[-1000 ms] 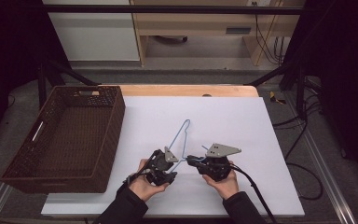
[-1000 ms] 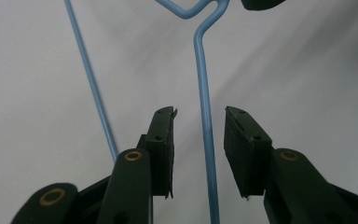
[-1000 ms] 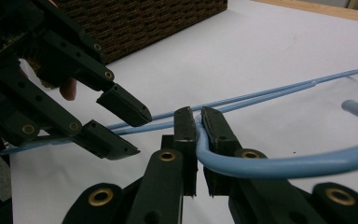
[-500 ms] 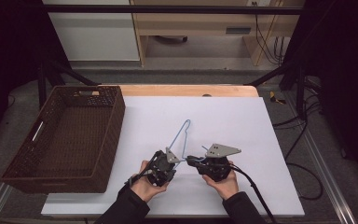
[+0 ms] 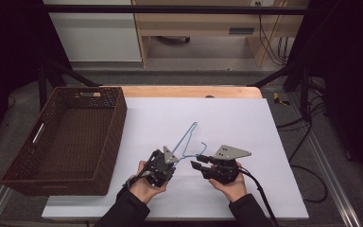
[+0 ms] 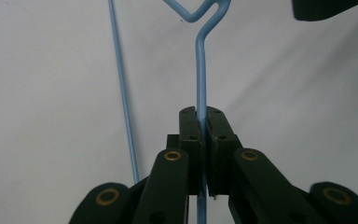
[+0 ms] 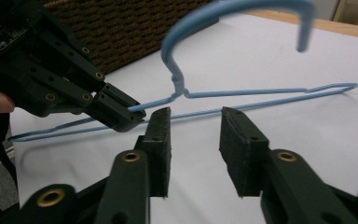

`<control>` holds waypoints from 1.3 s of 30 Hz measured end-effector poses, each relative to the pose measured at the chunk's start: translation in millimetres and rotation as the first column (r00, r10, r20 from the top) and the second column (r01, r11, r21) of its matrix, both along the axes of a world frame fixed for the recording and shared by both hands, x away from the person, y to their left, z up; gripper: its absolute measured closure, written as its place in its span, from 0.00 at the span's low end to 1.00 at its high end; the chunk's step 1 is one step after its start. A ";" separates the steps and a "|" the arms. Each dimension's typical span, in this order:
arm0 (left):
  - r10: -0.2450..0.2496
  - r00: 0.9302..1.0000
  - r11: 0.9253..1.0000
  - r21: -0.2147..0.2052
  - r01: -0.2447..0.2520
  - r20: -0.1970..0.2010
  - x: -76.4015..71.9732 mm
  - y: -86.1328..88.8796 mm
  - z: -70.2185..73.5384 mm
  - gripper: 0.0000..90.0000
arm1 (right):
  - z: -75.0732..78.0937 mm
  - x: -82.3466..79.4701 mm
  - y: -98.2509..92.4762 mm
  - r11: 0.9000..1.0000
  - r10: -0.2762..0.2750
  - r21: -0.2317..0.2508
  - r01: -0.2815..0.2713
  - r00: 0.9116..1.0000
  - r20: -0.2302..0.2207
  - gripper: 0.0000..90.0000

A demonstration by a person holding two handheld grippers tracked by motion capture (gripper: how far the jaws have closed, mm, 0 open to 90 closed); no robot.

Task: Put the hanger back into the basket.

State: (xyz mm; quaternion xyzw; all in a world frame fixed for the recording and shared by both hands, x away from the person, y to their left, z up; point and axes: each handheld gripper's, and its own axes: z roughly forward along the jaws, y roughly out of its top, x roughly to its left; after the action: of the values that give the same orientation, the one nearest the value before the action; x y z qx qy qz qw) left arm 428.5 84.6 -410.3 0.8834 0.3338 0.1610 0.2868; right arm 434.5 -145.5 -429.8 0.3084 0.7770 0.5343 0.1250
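A blue wire hanger [image 5: 185,140] sits on the white table [image 5: 246,123], right of the brown wicker basket [image 5: 66,137] and well apart from it. The left gripper [image 5: 170,158] is clamped on one sloping arm of the hanger, just below the twisted neck; in the left gripper view its pads [image 6: 190,140] press the wire from both sides. The right gripper [image 5: 198,163] is just right of the left one, near the hook [image 7: 242,18]. Its jaws stand apart and have just been opening, with nothing gripped; in the right gripper view the hanger's lower bar [image 7: 261,103] runs just beyond its fingertips [image 7: 161,135]. Both hands are at the table's near edge.
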 end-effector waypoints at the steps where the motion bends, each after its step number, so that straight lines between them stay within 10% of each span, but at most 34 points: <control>1: 0.003 1.000 1.000 -0.010 -0.003 0.005 -0.1 0.9 1.3 0.97 | 1.5 -0.9 -2.2 1.000 -0.005 0.006 0.005 1.000 0.003 0.67; 23: -0.056 0.998 0.987 -0.147 0.059 0.025 -1.5 32.8 38.9 0.97 | 12.9 -6.9 -80.8 0.985 -0.174 -0.008 0.174 0.985 0.014 0.13; 39: -0.090 0.994 0.970 -0.221 0.101 0.059 -2.0 48.4 62.0 0.97 | 10.0 -7.8 -94.7 0.977 -0.209 -0.045 0.209 0.978 0.010 0.05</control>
State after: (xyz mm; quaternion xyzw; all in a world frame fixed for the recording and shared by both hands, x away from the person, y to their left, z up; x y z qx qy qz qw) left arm 426.5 133.0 -348.3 0.8563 0.2998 0.1296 0.4001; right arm 426.8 -240.3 -419.8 0.3840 0.7521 0.5010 0.1894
